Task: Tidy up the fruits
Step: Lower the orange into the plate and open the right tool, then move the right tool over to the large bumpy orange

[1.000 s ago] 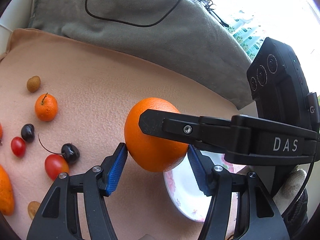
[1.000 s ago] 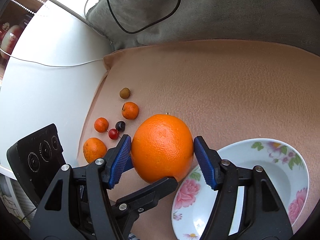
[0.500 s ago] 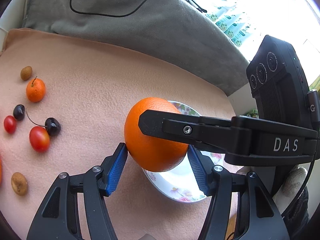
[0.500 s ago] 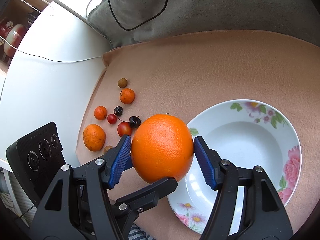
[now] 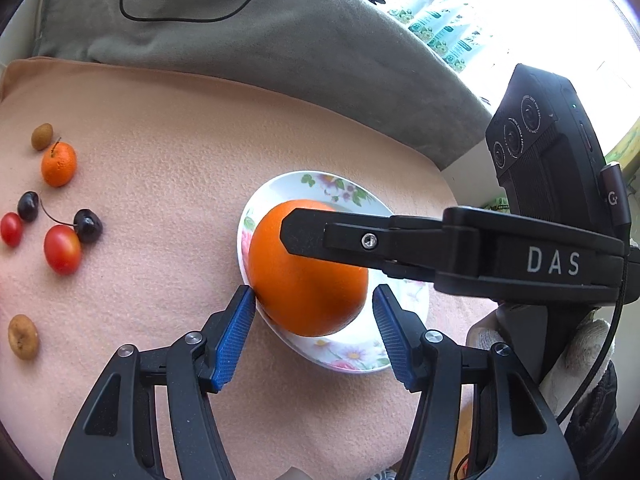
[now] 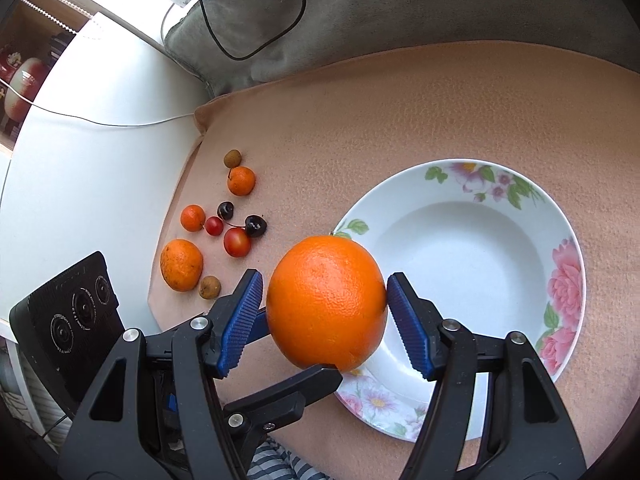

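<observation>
A large orange [image 6: 326, 304] is held in the air between both grippers, over the near-left rim of a white flowered plate [image 6: 472, 240]. My right gripper [image 6: 324, 320] has its blue pads against the orange's sides. My left gripper [image 5: 314, 324] has its pads at the orange's [image 5: 304, 280] sides too, the left pad touching and the right one a hair off; the right gripper's finger crosses above. The plate [image 5: 320, 188] lies on a peach cloth [image 5: 180, 140].
Small fruits lie at the cloth's left: tangerines [image 6: 241, 180] [image 6: 181, 265], cherry tomatoes [image 6: 237, 242], dark cherries [image 6: 255, 225], brown longans [image 6: 210, 286]. A grey cushion [image 5: 240, 40] with a black cable lies behind. A white table [image 6: 100, 160] borders the cloth.
Both grippers have carried the orange rightwards from the small fruits to above the plate's edge. The plate has come further into view.
</observation>
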Demonstrator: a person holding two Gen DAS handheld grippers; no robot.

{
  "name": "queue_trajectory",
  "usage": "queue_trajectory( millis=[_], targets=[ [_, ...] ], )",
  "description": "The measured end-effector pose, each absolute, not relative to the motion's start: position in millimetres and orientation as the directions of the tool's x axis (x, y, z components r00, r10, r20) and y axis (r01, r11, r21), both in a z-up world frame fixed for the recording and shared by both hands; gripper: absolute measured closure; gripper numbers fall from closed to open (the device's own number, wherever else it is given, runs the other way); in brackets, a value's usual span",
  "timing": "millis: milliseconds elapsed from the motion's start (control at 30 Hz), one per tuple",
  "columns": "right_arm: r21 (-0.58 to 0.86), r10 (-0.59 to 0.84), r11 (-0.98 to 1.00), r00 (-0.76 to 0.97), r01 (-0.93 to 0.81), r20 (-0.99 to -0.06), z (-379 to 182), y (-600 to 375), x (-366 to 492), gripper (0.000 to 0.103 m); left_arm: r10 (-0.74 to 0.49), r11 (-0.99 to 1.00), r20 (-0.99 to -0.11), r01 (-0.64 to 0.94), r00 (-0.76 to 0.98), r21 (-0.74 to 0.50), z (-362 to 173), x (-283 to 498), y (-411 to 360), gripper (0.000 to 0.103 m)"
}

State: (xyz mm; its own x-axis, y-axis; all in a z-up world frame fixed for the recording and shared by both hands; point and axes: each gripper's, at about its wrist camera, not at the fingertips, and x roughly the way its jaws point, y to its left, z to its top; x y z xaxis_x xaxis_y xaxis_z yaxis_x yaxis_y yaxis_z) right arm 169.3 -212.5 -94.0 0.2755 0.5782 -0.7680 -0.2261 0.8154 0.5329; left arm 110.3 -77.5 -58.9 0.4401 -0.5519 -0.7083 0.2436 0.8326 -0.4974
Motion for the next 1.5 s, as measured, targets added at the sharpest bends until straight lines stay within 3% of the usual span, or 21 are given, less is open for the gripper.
queue_trajectory(
  millis=[300, 567, 867, 1233, 1333, 1500],
  targets=[
    [0.538, 0.589, 0.808, 0.377, -0.24, -0.715, -64, -237, 155, 0.035, -0.55, 0.835, -0.695, 0.279, 0.464, -0.475, -47, 103, -79, 0.043],
    [0.469, 0.541, 0.841, 0.431, -0.269, -0.722, -58, -238, 133, 0.035, -0.497, 0.866, -0.704, 0.251, 0.507, -0.432, -49, 87, -55, 0.043],
    [0.348, 0.459, 0.887, 0.519, -0.302, -0.721, -54, -226, 110, 0.035, -0.35, 0.937, -0.705, 0.21, 0.617, -0.28, -40, 64, -18, 0.043],
    [0.245, 0.425, 0.897, 0.57, -0.367, -0.703, -53, -196, 91, 0.035, -0.076, 0.996, -0.707, 0.089, 0.704, -0.018, -40, 45, 29, 0.04],
    [0.233, 0.433, 0.889, 0.559, -0.395, -0.707, -55, -184, 90, 0.029, -0.033, 0.999, -0.714, 0.044, 0.699, -0.003, -44, 45, 50, 0.033],
    [0.228, 0.45, 0.874, 0.536, -0.429, -0.714, -59, -167, 88, 0.028, 0.03, 0.998, -0.736, -0.055, 0.677, -0.01, -49, 48, 88, 0.033]
  ],
)
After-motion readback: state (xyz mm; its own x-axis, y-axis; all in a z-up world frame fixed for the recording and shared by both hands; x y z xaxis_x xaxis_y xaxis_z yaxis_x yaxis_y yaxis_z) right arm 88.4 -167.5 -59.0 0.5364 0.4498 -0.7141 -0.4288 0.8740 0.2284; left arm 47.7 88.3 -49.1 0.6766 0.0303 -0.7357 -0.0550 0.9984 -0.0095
